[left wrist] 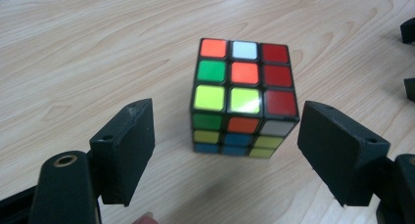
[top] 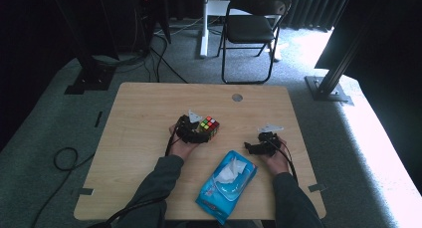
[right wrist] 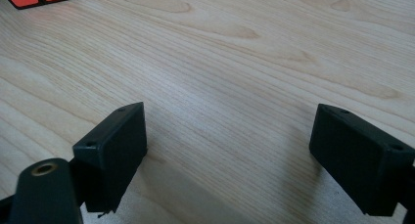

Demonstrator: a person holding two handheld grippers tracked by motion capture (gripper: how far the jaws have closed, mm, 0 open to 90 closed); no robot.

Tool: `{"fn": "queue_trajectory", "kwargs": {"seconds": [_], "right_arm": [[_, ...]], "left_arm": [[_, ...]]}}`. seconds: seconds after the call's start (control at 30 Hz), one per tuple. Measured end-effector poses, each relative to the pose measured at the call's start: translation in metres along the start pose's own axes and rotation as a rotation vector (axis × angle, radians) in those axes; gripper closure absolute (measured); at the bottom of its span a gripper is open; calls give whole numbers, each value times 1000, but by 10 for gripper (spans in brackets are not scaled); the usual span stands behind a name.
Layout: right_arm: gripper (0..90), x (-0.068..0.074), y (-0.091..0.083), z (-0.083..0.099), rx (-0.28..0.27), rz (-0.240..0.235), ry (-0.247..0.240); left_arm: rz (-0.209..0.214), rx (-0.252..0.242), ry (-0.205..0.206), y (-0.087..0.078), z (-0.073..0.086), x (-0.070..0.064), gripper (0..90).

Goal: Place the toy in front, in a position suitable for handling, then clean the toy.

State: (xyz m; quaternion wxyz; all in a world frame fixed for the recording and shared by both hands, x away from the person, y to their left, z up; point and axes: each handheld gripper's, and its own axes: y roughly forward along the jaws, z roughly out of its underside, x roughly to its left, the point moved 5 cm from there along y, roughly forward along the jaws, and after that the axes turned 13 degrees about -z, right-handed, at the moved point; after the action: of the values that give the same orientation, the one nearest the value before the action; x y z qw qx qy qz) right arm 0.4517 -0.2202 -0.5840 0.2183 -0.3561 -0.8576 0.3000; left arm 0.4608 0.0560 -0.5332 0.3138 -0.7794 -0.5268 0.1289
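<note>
I'm lining my left gripper [left wrist: 225, 150], jaws wide and empty, up on the multicoloured plastic puzzle cube [left wrist: 242, 97]. Next, close on it squarely. The right gripper [right wrist: 227, 155] waits beside the cube, agape, holding nothing.

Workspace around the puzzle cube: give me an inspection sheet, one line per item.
Surface: wooden table, pale grain, round grommet hole near the far edge.
Job's things: puzzle cube, scrambled, resting on the table between the left gripper's jaws, not yet touched.
Clutter: blue wet-wipes pack at the near edge, a white wipe sticking out.
Grippers: left gripper open around the cube; right gripper open over bare wood.
Cables: a black cable trails from the left gripper; loose cables on the floor.
Surroundings: grey carpet, black folding chair beyond the table, dark curtains, black frame posts.
</note>
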Motion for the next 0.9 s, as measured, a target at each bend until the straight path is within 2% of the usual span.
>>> {"fn": "queue_trajectory", "kwargs": {"seconds": [0.1, 0.27, 0.33, 0.47, 0.63, 0.9], "right_arm": [[179, 1, 0, 0, -4, -8, -7], [202, 2, -1, 0, -10, -15, -16], [214, 2, -1, 0, -13, -8, -8], [217, 2, -1, 0, -15, -2, -3], [218, 2, -1, 0, -15, 0, -1], [219, 2, -2, 1, -14, -2, -4]], "left_arm": [[-8, 20, -7, -5, 6, 7, 228], [-13, 38, 5, -12, 20, 16, 229], [-19, 36, -5, -17, 26, 21, 229], [-18, 24, -18, -22, 29, 24, 229], [-14, 3, -22, -32, 32, 25, 229], [26, -2, -15, -51, 41, 18, 229]]}}
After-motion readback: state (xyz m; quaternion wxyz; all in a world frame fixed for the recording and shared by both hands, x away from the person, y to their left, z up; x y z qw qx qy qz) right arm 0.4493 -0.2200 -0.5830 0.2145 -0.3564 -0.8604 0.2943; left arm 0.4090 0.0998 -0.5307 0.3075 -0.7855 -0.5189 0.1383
